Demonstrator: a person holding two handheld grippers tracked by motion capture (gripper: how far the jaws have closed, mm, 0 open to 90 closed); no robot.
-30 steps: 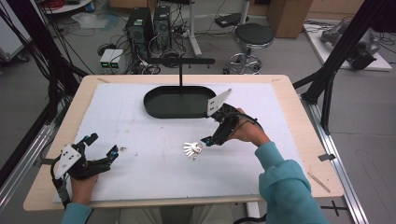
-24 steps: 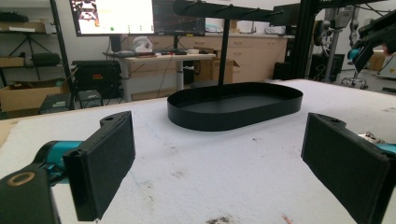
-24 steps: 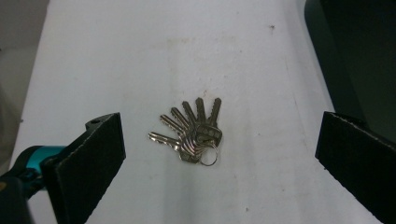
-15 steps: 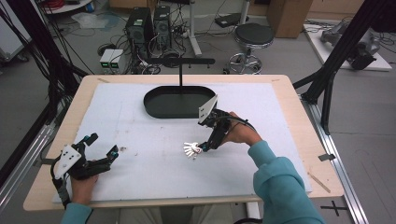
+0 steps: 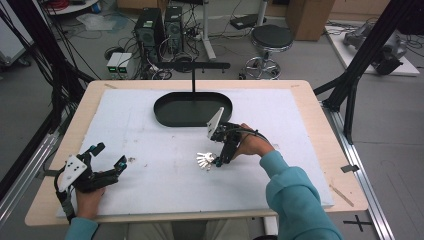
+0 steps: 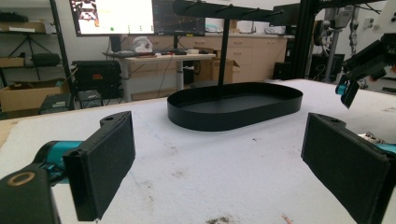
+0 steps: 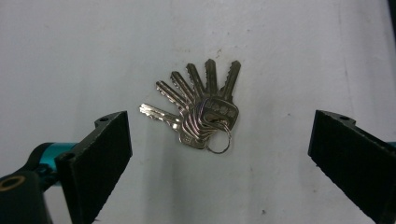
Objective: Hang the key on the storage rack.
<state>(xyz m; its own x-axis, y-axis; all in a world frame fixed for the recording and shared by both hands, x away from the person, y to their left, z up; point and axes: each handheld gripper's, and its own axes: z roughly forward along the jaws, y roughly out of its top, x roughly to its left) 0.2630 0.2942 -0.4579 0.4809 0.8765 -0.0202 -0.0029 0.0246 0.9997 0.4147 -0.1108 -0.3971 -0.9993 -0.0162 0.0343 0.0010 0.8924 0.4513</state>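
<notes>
Hovering just above a fanned bunch of keys (image 7: 198, 109), the right hand-held gripper (image 5: 221, 161) points down at the white surface (image 5: 150, 130) with its jaws standing wide apart and nothing yet between the pads, having just been closing a little. The keys lie flat near the middle of the surface, a little toward the near edge, well apart from the black oval tray (image 5: 192, 110) with its hanging stand (image 6: 224, 42) at the far side. Six or so silver blades spread like fingers from a stacked cluster of heads joined by a small split ring (image 7: 220, 138). By the look of them they are light, hard metal, stiff in each piece but loose as a bunch, likely to swing, slide and clatter once lifted, and smooth enough to slip from a shallow pinch. The thick stack of heads beside the ring looks the soundest place to take hold; a single blade tip would probably pivot. Lying so flat, the bunch may call for the pads to press right down onto the surface. At the near left corner the left hand-held gripper (image 5: 107, 172) rests low with its jaws also apart and empty.
</notes>
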